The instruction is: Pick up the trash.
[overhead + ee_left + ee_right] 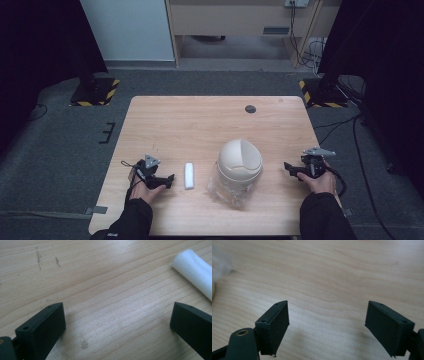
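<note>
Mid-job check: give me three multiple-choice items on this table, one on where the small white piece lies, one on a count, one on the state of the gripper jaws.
1. Where does the white roll lie?
A. between the left gripper and the domed bin
B. on top of the bin
C. at the far edge of the table

2. How many grippers rest at the table?
A. one
B. two
C. three

3. How do the jaws of the left gripper and the right gripper stand?
A. both open, holding nothing
B. left shut on the roll
C. right shut on the bin

Answers: 1 A, the high view shows the roll on the wood between them. 2 B, one in each hand. 3 A, each gripper view shows bare wood between wide jaws.
</note>
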`<act>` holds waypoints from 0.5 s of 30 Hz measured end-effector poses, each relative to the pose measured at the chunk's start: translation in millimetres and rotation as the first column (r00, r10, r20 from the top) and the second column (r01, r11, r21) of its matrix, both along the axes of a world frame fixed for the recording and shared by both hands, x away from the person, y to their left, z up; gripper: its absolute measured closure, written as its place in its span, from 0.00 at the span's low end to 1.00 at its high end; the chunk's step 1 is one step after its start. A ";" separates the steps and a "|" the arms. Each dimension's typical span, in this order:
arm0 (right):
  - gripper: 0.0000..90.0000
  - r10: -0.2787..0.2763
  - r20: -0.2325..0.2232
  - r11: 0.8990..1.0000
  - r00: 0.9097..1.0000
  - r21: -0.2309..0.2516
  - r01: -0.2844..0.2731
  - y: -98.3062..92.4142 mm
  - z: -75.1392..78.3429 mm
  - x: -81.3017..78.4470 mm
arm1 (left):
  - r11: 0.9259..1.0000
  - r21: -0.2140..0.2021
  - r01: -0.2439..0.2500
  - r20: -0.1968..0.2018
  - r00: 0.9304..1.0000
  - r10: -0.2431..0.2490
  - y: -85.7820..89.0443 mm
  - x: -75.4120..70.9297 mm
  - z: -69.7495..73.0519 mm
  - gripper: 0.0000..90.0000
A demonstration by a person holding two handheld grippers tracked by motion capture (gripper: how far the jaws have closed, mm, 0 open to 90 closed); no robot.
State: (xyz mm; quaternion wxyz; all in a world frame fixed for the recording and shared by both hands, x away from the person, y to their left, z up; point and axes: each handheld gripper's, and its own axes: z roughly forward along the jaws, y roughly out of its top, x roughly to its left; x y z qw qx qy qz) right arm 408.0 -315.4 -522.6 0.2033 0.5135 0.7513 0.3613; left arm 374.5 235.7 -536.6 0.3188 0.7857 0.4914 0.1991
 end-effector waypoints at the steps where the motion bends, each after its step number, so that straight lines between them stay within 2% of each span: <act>1: 0.22 0.000 0.018 1.000 1.000 0.011 0.000 0.5 2.9 -0.5 | 1.000 -0.001 0.002 -0.001 1.000 -0.002 0.2 0.2 0.0 0.00; 9: 0.22 -0.004 0.084 0.998 0.996 0.065 -0.002 0.5 17.0 -4.5 | 1.000 -0.002 0.016 -0.002 1.000 -0.016 1.5 0.7 0.1 0.00; 15: 0.22 0.000 0.143 0.994 0.990 0.109 -0.015 4.7 32.0 -6.3 | 1.000 0.001 0.015 -0.001 1.000 -0.015 1.2 0.7 0.1 0.00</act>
